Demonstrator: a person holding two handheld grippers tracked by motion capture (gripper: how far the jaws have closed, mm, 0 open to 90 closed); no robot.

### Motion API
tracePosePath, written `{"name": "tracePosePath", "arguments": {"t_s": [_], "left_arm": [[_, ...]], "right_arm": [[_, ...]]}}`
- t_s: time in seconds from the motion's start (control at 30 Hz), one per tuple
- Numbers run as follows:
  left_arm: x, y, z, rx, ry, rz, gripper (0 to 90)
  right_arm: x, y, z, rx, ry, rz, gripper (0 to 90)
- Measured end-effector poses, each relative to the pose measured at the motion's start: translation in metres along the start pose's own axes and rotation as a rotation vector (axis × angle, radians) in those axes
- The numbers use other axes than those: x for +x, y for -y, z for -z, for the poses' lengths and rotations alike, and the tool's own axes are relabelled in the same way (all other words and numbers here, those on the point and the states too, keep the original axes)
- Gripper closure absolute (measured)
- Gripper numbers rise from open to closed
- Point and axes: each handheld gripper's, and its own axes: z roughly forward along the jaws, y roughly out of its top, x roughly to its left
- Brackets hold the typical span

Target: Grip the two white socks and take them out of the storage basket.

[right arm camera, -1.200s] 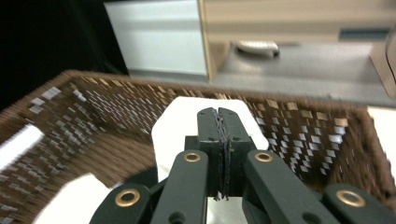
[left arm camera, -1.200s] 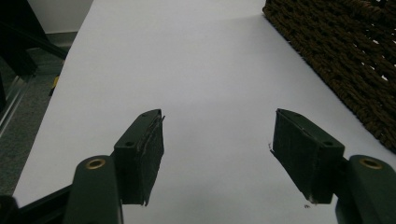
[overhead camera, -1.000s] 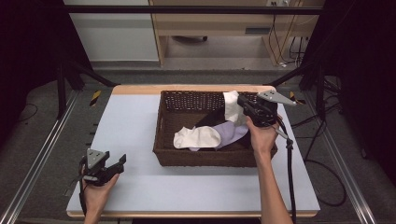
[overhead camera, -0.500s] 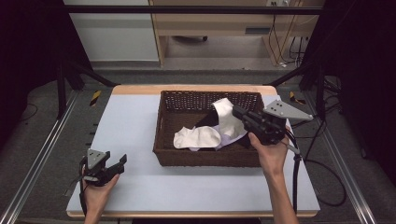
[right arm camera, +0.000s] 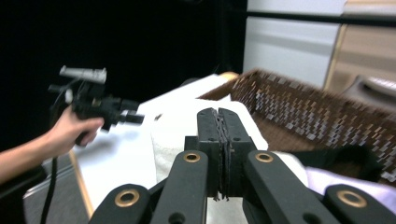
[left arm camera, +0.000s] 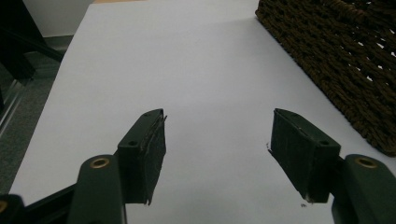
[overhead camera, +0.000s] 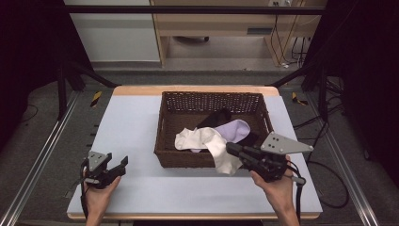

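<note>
High view: the right gripper [overhead camera: 231, 149] now sits over the basket's [overhead camera: 211, 101] near wall, closer to the person than half a second ago, jaws clamped on a white sock [overhead camera: 221, 153] that now drapes over that wall onto the table [overhead camera: 136, 117]. A second white sock [overhead camera: 190, 140], a lilac one [overhead camera: 235, 129] and a black one [overhead camera: 216, 117] lie inside. The left gripper [overhead camera: 123, 163] has stayed at the table's near left corner, jaws spread apart over bare tabletop, holding nothing.
</note>
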Motion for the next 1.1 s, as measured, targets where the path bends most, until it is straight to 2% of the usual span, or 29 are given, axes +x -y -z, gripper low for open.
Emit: {"name": "tracePosePath", "arguments": {"t_s": [0.07, 0.1, 0.23, 0.27, 0.33, 0.37, 0.4, 0.43, 0.5, 0.53, 0.63, 0.7, 0.77, 0.87, 0.9, 0.97, 1.07, 1.1], "left_arm": [[0.000, 0.000, 0.000, 0.000, -0.002, -0.003, 35.8], [-0.001, 0.000, 0.001, -0.001, -0.010, -0.011, 37.1], [-0.001, -0.001, 0.003, -0.017, -0.019, -0.013, 39.4], [-0.001, -0.001, 0.003, -0.017, -0.019, -0.013, 39.4], [-0.001, -0.001, 0.004, -0.017, -0.037, -0.019, 39.4], [0.000, -0.001, 0.003, -0.014, -0.022, -0.016, 41.6], [0.000, -0.001, 0.003, -0.014, -0.022, -0.016, 42.3], [-0.001, -0.001, 0.004, -0.018, -0.019, -0.018, 43.4], [-0.001, -0.001, 0.004, -0.019, -0.012, -0.014, 43.7], [-0.001, -0.001, 0.004, -0.022, -0.001, -0.005, 44.1], [-0.003, -0.002, 0.005, -0.021, 0.003, -0.008, 44.1], [-0.005, -0.003, 0.005, -0.023, 0.005, -0.012, 44.1], [-0.007, -0.003, 0.006, -0.026, 0.002, -0.022, 42.9], [-0.009, -0.005, 0.007, -0.032, 0.001, -0.013, 41.5], [-0.009, -0.006, 0.008, -0.036, 0.013, -0.001, 41.5], [-0.010, -0.007, 0.010, -0.043, 0.044, 0.023, 41.6], [-0.013, -0.013, 0.015, -0.049, 0.072, 0.045, 41.3], [-0.015, -0.018, 0.019, -0.067, 0.086, 0.051, 41.1]], "right_arm": [[0.001, 0.005, -0.001, 0.011, -0.010, -0.004, 88.7], [0.003, 0.015, -0.003, 0.040, -0.025, -0.004, 88.7], [0.005, 0.033, -0.008, 0.083, -0.054, -0.004, 88.7], [0.005, 0.033, -0.008, 0.083, -0.054, -0.004, 88.7], [0.005, 0.042, -0.011, 0.101, -0.069, -0.015, 88.6], [0.004, 0.052, -0.015, 0.128, -0.079, -0.024, 88.6], [0.004, 0.052, -0.015, 0.128, -0.079, -0.024, 88.6], [0.004, 0.063, -0.019, 0.151, -0.087, -0.034, 88.5], [0.003, 0.068, -0.021, 0.159, -0.088, -0.043, 88.4], [0.000, 0.079, -0.025, 0.181, -0.092, -0.062, 88.4], [-0.003, 0.091, -0.030, 0.209, -0.083, -0.070, 88.3], [-0.006, 0.103, -0.034, 0.224, -0.082, -0.094, 88.3], [-0.010, 0.115, -0.039, 0.269, -0.063, -0.096, 88.1], [-0.011, 0.120, -0.041, 0.280, -0.058, -0.101, 87.6], [-0.011, 0.125, -0.044, 0.304, -0.032, -0.087, 85.5], [-0.011, 0.126, -0.045, 0.308, -0.029, -0.085, 84.9], [-0.010, 0.124, -0.044, 0.299, -0.017, -0.072, 78.0], [-0.009, 0.119, -0.042, 0.275, -0.006, -0.059, 73.7]]}}
